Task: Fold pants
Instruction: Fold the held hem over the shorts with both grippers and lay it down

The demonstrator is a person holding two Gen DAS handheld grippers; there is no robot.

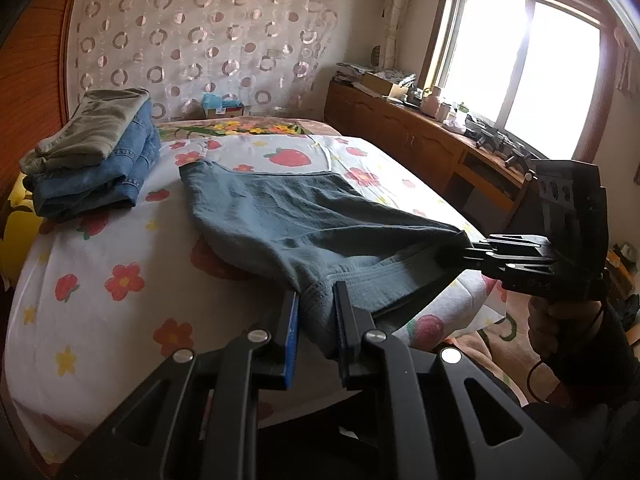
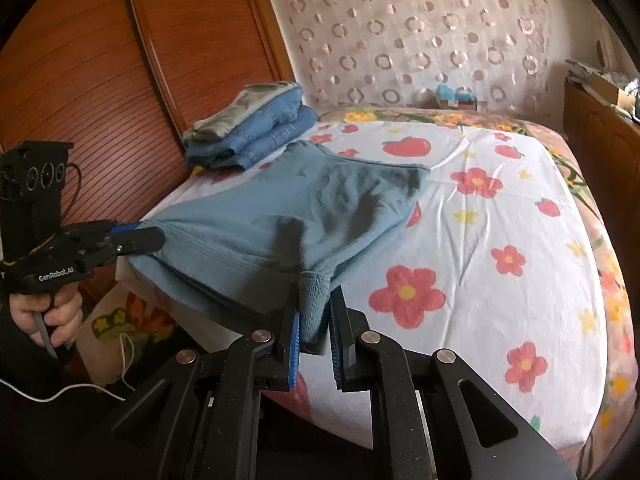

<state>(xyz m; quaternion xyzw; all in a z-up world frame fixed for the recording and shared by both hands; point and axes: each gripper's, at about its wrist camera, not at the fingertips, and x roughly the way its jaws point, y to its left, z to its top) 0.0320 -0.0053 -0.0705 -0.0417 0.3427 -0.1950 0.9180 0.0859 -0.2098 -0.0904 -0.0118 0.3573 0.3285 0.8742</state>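
Blue-grey pants (image 1: 280, 216) lie folded on the flowered bed sheet, their near end lifted off the bed edge. My left gripper (image 1: 318, 312) is shut on one near corner of the pants. My right gripper (image 2: 316, 312) is shut on the other near corner, a bunched hem (image 2: 314, 284). In the left wrist view the right gripper (image 1: 460, 254) shows at the right, pinching the cloth. In the right wrist view the left gripper (image 2: 148, 238) shows at the left, pinching the waistband side. The pants (image 2: 288, 216) stretch taut between both grippers.
A stack of folded clothes, denim jeans under an olive garment (image 1: 96, 152), sits at the bed's far left (image 2: 248, 128). A wooden wardrobe (image 2: 100, 80) stands left of the bed. A cluttered wooden cabinet (image 1: 420, 136) under a window runs along the right.
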